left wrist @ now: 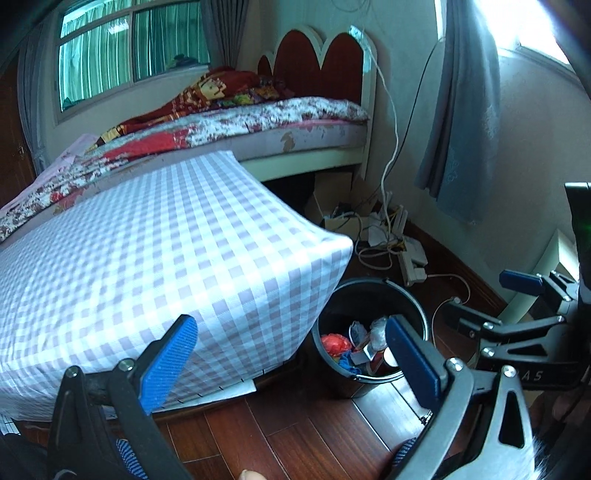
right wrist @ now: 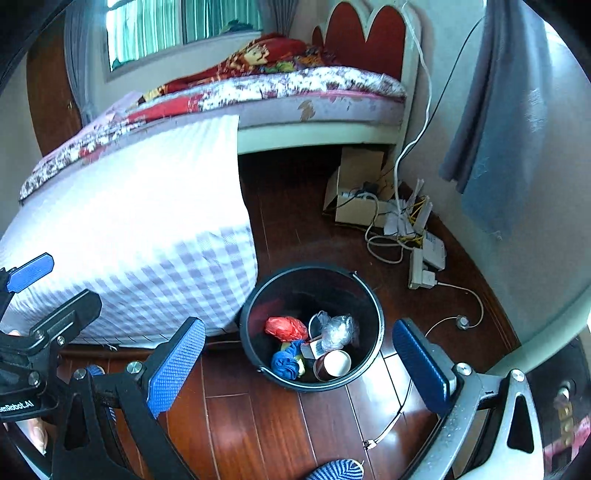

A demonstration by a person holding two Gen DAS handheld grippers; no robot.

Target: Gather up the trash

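Here bucket (right wrist: 255, 295) rim touches checked mattress (right wrist: 147, 229) corner; grippers empty.

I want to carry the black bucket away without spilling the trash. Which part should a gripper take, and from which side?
Probably the near rim of the black bucket, from above: it stands upright and open, with one finger inside the wall and one outside. The far-left side sits close to the checked mattress. Both grippers, left and right, are open and empty.

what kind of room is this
Most likely a bedroom: a bed with a red scalloped headboard stands under a curtained window, and a black trash bucket sits on the wooden floor.
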